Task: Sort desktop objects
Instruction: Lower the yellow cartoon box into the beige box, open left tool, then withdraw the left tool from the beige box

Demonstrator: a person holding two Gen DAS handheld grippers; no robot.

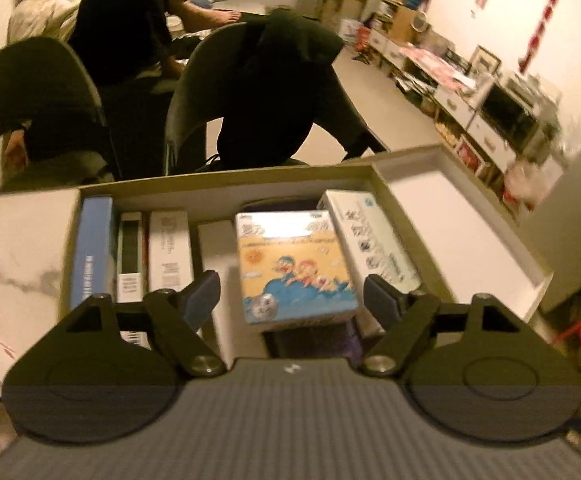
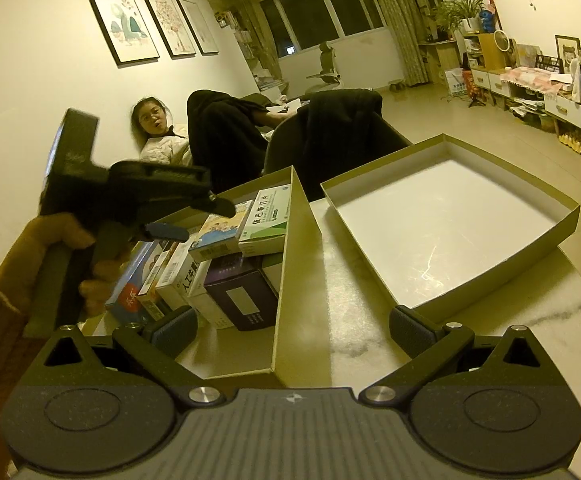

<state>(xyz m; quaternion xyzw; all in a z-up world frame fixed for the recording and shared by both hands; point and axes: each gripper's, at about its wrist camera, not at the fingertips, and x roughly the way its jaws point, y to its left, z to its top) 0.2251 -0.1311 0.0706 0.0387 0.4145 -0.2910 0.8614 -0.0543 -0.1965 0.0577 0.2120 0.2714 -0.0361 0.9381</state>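
The left tool (image 1: 292, 294) hangs over the filled cardboard box (image 1: 226, 190), its jaws spread wide on either side of a cartoon-printed carton (image 1: 294, 266) without pressing on it. That carton lies flat on top of a dark purple box (image 2: 236, 290), beside a white-and-green medicine carton (image 2: 268, 216) that leans against the box wall. More cartons stand on edge to the left, a blue one (image 1: 92, 252) outermost. The right tool (image 2: 292, 326) waits low over the marble worktop (image 2: 354, 320), jaws wide and empty, straddling the near wall of the filled box. The 2nd tray (image 2: 566, 224), white inside, sits just to the right with nothing in it.

Judging by the pose, the step is either letting go of the cartoon carton or lining up on it (the frames do not say which). To do it well, keep the pads level with the carton's 2 long sides, centred, clear of the neighbouring white carton, and lift straight so the stack below stays put.
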